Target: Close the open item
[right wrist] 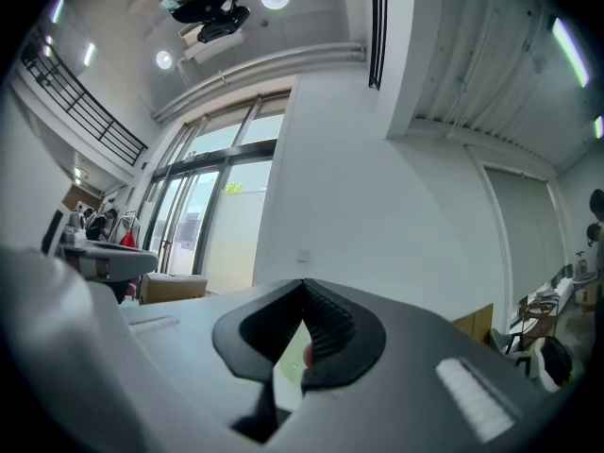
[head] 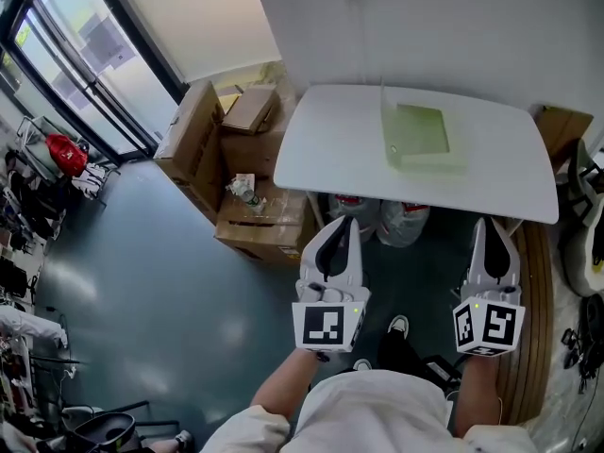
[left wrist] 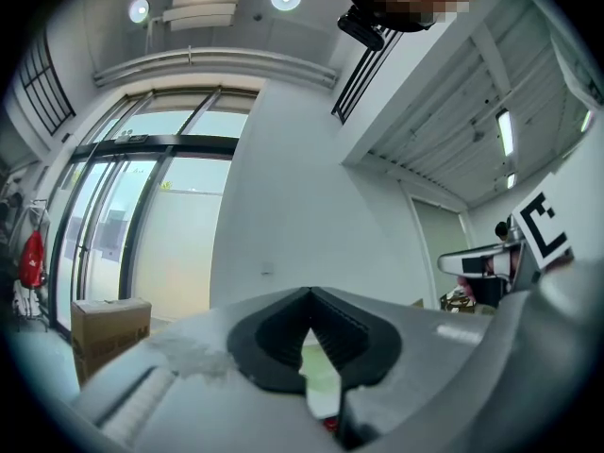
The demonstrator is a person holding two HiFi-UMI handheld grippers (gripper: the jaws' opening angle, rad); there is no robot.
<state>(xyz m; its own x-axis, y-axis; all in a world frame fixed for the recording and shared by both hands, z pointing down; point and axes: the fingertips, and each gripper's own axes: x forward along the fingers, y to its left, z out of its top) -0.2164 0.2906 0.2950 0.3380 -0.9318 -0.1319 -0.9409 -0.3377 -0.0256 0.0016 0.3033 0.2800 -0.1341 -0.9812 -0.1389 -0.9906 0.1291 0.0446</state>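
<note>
- Two white hand-held tongs: the left tongs [head: 350, 219] and right tongs [head: 491, 221] are level with each other and well apart, short of the tabletop. Each pair is pressed together at the tips, with nothing between them.
- Two clear water jugs [head: 404, 223] stand under the tabletop.
- One white rounded tabletop [head: 330, 144] carries one pale green flat plastic box [head: 420, 132], right of centre and near the far edge.
- At least four brown cardboard boxes [head: 264, 220] are stacked on the floor to the left.

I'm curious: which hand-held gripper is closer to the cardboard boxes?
Left. The left hand-held gripper sits just beside the cardboard boxes; the right hand-held gripper is farther right.
</note>
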